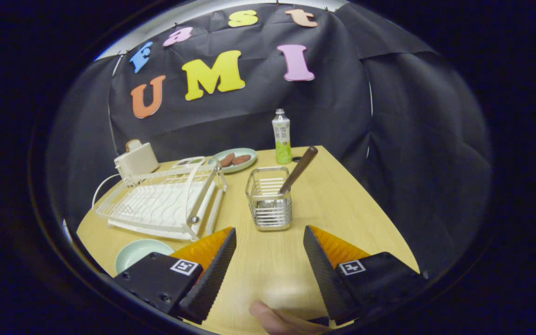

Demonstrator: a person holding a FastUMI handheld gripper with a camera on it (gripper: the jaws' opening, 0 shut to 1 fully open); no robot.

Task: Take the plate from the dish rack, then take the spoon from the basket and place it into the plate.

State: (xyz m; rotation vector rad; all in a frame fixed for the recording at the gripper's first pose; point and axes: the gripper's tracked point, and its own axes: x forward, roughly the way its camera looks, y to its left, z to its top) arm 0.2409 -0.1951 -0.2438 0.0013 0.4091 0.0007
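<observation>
1. Hand-held gripper (269, 242) spread, empty, aimed at basket (269, 199) just ahead.
2. Spoon (298, 170) leans in basket, handle up: easy pinch.
3. Plate (138, 252) on table (342, 204), beside rack (163, 202), ready to receive.

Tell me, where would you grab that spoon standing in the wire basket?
Grip the spoon by its dark handle, coming from above. The handle leans up and out of the wire basket toward the bottle, while its lower end sits deep inside the wires. The open hand-held gripper sits just short of the basket, holding nothing.
</observation>
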